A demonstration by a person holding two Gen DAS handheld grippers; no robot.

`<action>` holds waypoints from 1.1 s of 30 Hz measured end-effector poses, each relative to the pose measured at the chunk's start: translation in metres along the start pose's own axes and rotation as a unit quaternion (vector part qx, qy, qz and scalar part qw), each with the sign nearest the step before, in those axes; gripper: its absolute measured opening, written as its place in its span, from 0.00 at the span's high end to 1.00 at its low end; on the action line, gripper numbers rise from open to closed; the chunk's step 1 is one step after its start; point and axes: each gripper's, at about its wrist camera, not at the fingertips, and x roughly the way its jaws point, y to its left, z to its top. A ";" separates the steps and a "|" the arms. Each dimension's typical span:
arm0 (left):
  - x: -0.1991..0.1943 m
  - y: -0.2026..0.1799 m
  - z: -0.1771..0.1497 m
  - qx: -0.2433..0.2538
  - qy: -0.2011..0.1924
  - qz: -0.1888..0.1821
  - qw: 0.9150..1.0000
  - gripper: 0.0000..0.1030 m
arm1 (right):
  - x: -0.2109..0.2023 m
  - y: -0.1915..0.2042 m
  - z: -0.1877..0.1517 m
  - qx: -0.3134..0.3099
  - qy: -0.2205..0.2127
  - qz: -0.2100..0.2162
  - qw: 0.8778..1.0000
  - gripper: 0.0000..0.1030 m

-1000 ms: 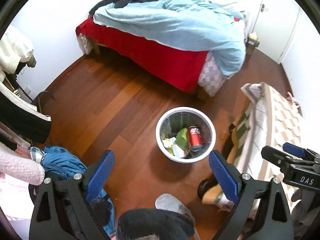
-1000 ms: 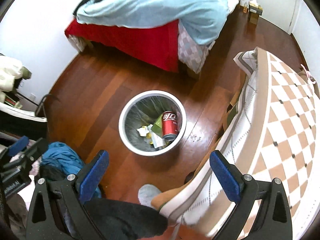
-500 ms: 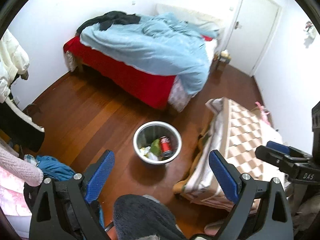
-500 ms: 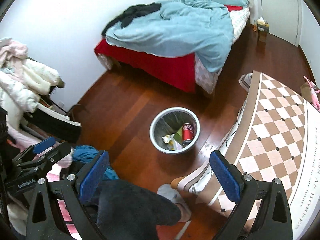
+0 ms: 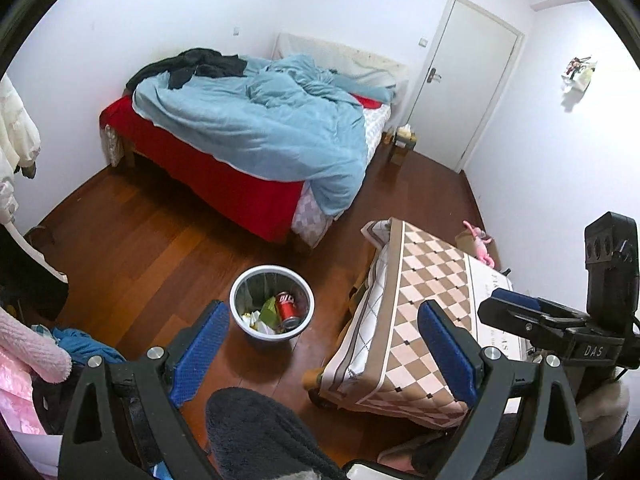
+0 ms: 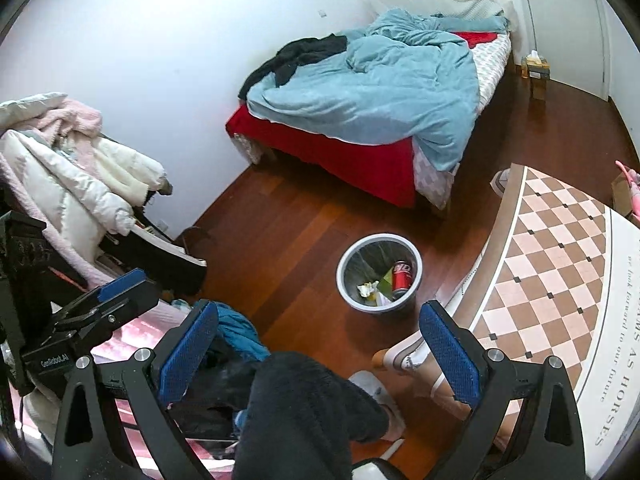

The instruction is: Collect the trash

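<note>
Your left claw stands with its two blue pads wide apart and holds nothing. Your right claw is the same: the pads are far from each other and nothing is between them. Both claws are high above the floor and look down at the room. In the left wrist view the right claw shows at the right edge, and in the right wrist view the left claw shows at the left edge.

Below each claw you see your own leg in dark fluffy trousers, and a foot in a grey slipper on the wooden floor.

The trash is in the round grey bin, which stands on the floor between the foot of the bed and the worktop. Inside the bin lies a red drink can, next to a green wrapper and some crumpled white paper. The bin is upright and well below both claws.

Just to the right of the bin is a low worktop covered with a checked brown and cream cloth. The cloth hangs over its edge.

Farther away is the bed with a red sheet, a crumpled light blue duvet and dark clothes on top. At the left side a pile of white and pink coats lies on a rack, and blue clothing lies on the floor near it. A white door is closed in the far corner.
</note>
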 end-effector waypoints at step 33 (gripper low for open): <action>-0.010 0.015 0.000 -0.009 0.005 -0.014 1.000 0.00 | -0.013 0.025 0.003 -0.032 0.010 0.029 0.999 0.00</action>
